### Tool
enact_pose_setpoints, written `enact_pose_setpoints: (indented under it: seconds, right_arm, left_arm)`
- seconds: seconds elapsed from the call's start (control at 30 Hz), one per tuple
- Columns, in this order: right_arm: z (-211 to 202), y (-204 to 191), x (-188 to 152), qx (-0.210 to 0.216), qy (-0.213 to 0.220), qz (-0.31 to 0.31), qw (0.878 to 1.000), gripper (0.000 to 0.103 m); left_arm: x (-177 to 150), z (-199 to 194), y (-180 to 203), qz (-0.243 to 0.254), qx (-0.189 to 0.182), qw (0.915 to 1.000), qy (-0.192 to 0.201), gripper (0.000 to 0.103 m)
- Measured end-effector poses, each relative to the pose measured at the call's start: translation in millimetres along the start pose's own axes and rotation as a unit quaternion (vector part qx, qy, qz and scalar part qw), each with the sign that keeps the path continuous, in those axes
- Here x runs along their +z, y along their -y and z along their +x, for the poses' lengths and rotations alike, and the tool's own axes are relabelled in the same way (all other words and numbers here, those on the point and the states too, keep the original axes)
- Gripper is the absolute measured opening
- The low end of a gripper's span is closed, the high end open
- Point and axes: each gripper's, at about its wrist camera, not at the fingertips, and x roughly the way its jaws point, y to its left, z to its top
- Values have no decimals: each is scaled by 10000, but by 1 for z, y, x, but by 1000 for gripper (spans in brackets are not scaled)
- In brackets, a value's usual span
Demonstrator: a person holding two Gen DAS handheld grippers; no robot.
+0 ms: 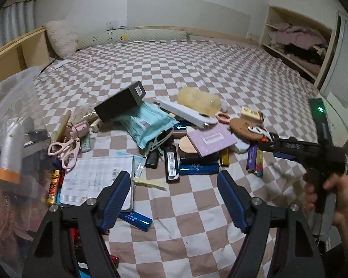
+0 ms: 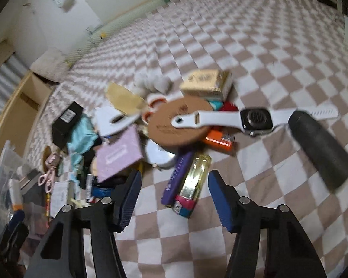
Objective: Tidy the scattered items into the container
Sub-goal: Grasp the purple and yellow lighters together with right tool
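— On the checked bedspread [image 1: 197, 69], what lies where?
— A heap of scattered items: black box [image 1: 120, 102], teal masks [image 1: 146, 125], lilac booklet [image 1: 211, 140], pink scissors [image 1: 65, 149], a notepad [image 1: 97, 180]. The clear container [image 1: 14, 106] stands at the bed's left edge, some things already inside.
— And the left gripper [image 1: 174, 197]?
— Jaws apart, nothing between them, above bare cloth.
— The right gripper [image 2: 174, 199]?
— Apart too, empty, just short of a yellow lighter [image 2: 197, 178] and purple tube [image 2: 176, 178]; a white watch [image 2: 255, 118] lies beyond.

Bedroom, dim indoor light. Bed [image 1: 197, 69] under brown-and-white checked cover; pale headboard panel [image 1: 188, 16] on white wall; wooden shelf niche [image 1: 297, 39] at far right corner; curtain [image 1: 9, 20] far left
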Motion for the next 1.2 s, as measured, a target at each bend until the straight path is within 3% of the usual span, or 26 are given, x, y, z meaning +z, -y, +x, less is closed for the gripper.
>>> enact_pose_setpoints:
  seconds: [0.2, 0.23, 0.27, 0.3, 0.6, 0.67, 0.73, 0.9, 1.2]
  right_arm:
    - [34, -8, 0, -206, -311, -119, 9992, 59]
    - [38, -10, 0, -321, -312, -172, 9988, 57]
    - [41, -11, -1, -433, -300, -213, 9984, 46]
    - [44, -12, -1, -558, -288, -243, 9977, 42]
    - [43, -15, -16, -689, -260, -756, 9944, 38]
    - [40, -21, -26, -618, -320, -994, 9926, 36]
    - [39, -27, -38, -519, -426, -1230, 9901, 23]
    - [30, -50, -77, -496, -476, -2002, 9773, 23]
    - [10, -77, -139, 500, -993, -2453, 9631, 23]
  left_arm:
    - [-4, 10, -2, 52, -4, 9999, -96, 77]
    - [-5, 10, -3, 62, -4, 9999, -100, 77]
    - [-5, 10, -4, 66, -18, 9999, -105, 77]
    - [-6, 11, -5, 69, -32, 9999, -111, 77]
    - [-12, 7, -13, 65, -92, 9999, -90, 77]
    - [-15, 6, -15, 68, -103, 9999, -93, 77]
    - [-19, 6, -16, 58, -119, 9998, -131, 77]
    - [-25, 8, -17, 44, -164, 9997, -194, 77]
    - [-37, 22, -14, -27, -346, 9985, -416, 77]
